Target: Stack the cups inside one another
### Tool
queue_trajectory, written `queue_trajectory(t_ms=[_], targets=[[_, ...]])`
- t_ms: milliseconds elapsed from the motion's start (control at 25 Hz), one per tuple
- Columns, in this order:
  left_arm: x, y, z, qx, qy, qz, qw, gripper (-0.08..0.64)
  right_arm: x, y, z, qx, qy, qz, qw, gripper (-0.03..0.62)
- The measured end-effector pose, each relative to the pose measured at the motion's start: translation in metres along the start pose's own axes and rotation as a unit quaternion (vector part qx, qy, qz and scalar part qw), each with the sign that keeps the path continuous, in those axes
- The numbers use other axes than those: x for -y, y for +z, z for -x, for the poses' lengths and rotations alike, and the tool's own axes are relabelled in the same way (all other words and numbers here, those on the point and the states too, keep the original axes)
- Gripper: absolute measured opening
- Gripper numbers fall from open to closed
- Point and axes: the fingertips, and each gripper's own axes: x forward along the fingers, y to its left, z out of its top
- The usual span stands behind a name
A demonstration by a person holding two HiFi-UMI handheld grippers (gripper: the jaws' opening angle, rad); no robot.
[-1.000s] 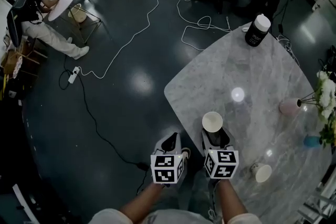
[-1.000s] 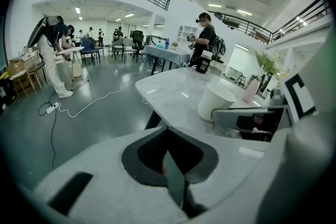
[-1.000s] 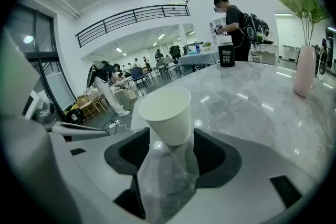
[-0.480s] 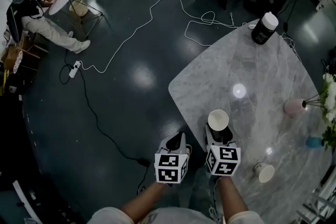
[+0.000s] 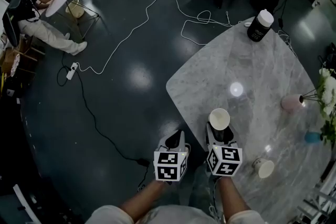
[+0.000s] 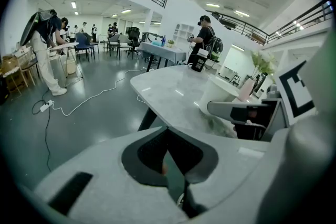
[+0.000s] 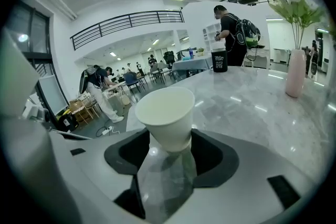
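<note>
A white paper cup [image 5: 219, 119] stands upright between the jaws of my right gripper [image 5: 219, 131], above the near edge of the marble table [image 5: 262, 76]. In the right gripper view the cup [image 7: 165, 115] is clamped at its base, and the right gripper [image 7: 167, 147] is shut on it. A second white cup [image 5: 263, 168] lies on its side on the table to the right of that gripper. My left gripper [image 5: 176, 137] hovers over the floor just left of the table; its jaws meet with nothing between them [image 6: 169, 136].
A pink vase [image 5: 290, 102] with white flowers [image 5: 326, 92] and a small blue cup [image 5: 312, 137] stand at the table's right edge. A black jar with a white lid [image 5: 260, 25] is at the far corner. Cables [image 5: 142, 29] run across the dark floor.
The head view has shifted slightly. Both grippers hold the same pose, and the cup stays in the right one.
</note>
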Motion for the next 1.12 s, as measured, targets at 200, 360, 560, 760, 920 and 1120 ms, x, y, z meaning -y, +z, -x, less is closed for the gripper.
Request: queue_trajectory(t_ms=[200,360,560,760,920,1120], targets=[[0.014,0.008,0.003,0.008,-0.013,-0.006,0.9999,-0.005,0.005,0.007,0.017,0.011,-0.008,-0.010,1.000,0.222],[0.029,0.015,0.006,0.015,-0.029,-0.016,0.9993,-0.005,0.009,0.013,0.031,0.022,-0.019,-0.017,0.999,0.222],[0.054,0.026,0.017,0.021,-0.057,-0.034,0.9976,-0.005,0.015,0.027,0.058,0.037,-0.037,-0.028,0.998,0.222],[0.085,0.038,0.025,0.028,-0.094,-0.059,0.9934,-0.005,0.023,0.042,0.090,0.059,-0.057,-0.039,0.996,0.222],[0.117,0.048,0.027,0.036,-0.132,-0.090,0.9865,-0.005,0.041,0.050,0.114,0.080,-0.085,-0.050,0.992,0.222],[0.152,0.049,0.032,0.036,-0.173,-0.120,0.9770,-0.005,0.063,0.055,0.152,0.105,-0.125,-0.066,0.984,0.222]])
